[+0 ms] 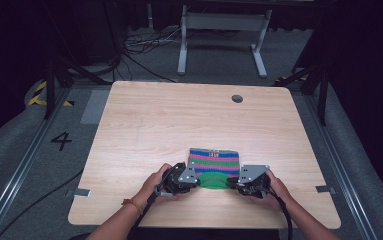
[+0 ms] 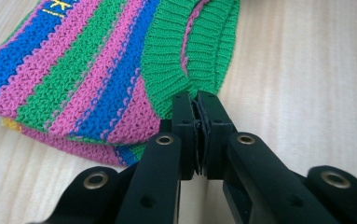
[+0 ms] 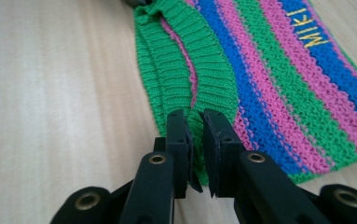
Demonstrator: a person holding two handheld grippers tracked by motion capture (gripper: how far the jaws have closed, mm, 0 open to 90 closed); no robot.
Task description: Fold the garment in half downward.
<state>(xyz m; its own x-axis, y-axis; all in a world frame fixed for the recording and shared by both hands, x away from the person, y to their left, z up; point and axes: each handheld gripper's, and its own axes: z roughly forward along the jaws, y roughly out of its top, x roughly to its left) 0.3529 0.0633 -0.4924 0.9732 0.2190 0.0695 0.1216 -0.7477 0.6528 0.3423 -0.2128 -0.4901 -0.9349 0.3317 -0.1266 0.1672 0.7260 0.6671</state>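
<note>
knit piece (image 1: pixel 214 161), striped pink, blue and green with a green ribbed band (image 1: pixel 213 181) along my side, lies flat on the bench (image 1: pixel 144 125), toward the near edge and a little right of centre. yellow stitched letters (image 3: pixel 311 33) sit on a blue stripe at its far side.

my left gripper (image 1: pixel 195 181) is at the band's left end; in the left gripper view (image 2: pixel 198 105) the jaws are pressed together right at the rib's edge, and i cannot tell whether any fabric is caught between them. my right gripper (image 1: pixel 231 184) is at the band's right end; in the right gripper view (image 3: pixel 195 122) a narrow gap remains between the jaws, with the ribbed edge running into it.

the band is doubled, a pink lining showing in the fold. both of my hands rest low on the bench beside the cloth.

around: a round dark hole (image 1: pixel 237 98) at the bench's far right, well apart from the work. beyond the bench, a grey frame (image 1: pixel 223 37) on the floor, loose cables (image 1: pixel 144 47), a "4" marked on the floor (image 1: pixel 61 141) at left.
</note>
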